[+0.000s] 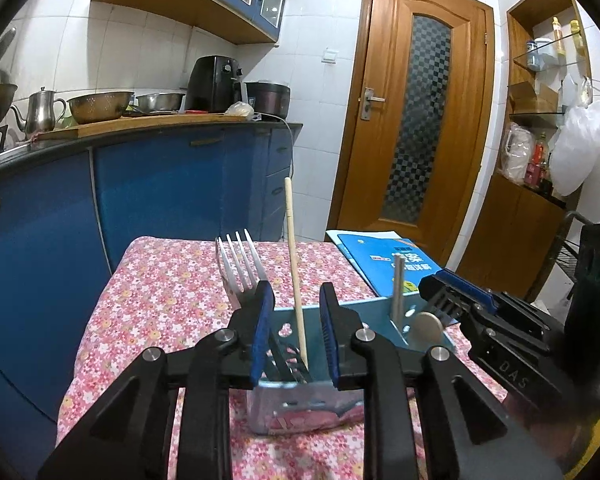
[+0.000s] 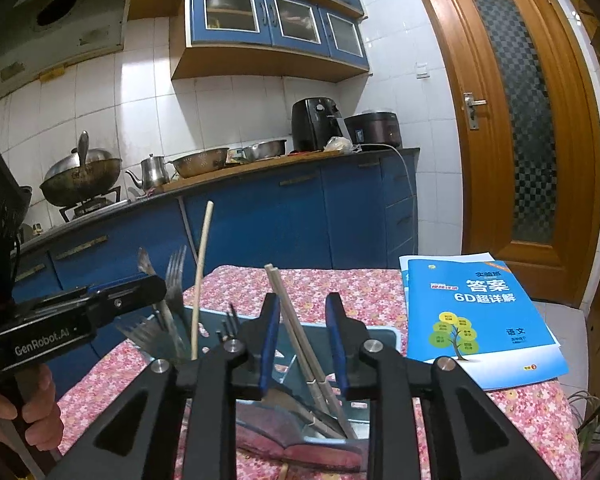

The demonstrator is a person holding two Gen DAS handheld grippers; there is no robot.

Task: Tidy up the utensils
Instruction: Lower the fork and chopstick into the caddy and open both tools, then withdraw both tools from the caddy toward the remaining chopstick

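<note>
My left hand-held gripper (image 1: 294,332) hangs over the near compartment of the blue utensil holder (image 1: 300,408), which stands on the bench (image 1: 160,280) with its pink flowered cloth. Its blue pads stand apart, and a single light wooden chopstick (image 1: 294,264) rises upright between them without either pad pressing on it, so I read this one as released. A silver fork (image 1: 240,264) stands tines-up just left of the left pad, leaning out of the same holder. From the right wrist view, my right hand-held gripper (image 2: 302,340) is likewise slack, jaws parted, with a pair of pale chopsticks (image 2: 296,320) slanting between the pads down into the holder's other compartment; I see a gap on either side of them, so nothing is gripped. Several forks (image 2: 176,280) and the lone chopstick stand in the compartment to the left in that view, beside the left gripper's black body, which a hand (image 2: 16,408) grasps by the handle. A blue booklet (image 2: 476,316) lies flat on the bench to the right of the holder, near but apart from it.
</note>
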